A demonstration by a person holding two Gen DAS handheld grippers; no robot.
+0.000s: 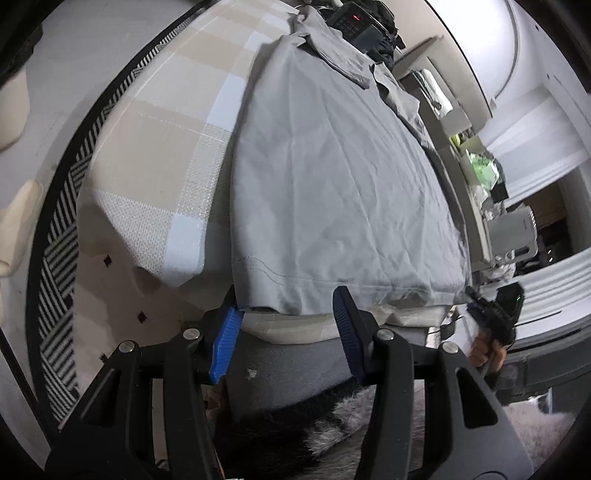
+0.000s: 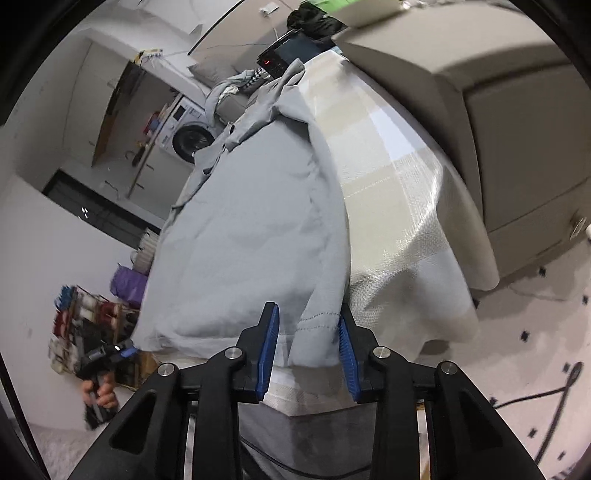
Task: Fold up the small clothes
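A light grey shirt [image 1: 332,177] lies spread flat on a table covered with a beige and white checked cloth [image 1: 155,166]. Its hem hangs a little over the near table edge. My left gripper [image 1: 288,314] is open, its blue pads on either side of the shirt's near left hem corner. My right gripper [image 2: 308,332] is open around the shirt's [image 2: 251,229] near right hem corner, with the cloth between the pads. The right gripper also shows in the left wrist view [image 1: 491,314], and the left gripper in the right wrist view [image 2: 110,356].
A dark device with a red light [image 1: 354,18] sits at the far end of the table, past the shirt's collar. A striped rug [image 1: 66,229] and pale floor lie to the left. A beige cabinet [image 2: 517,147] stands to the right. A washing machine [image 2: 188,133] is far off.
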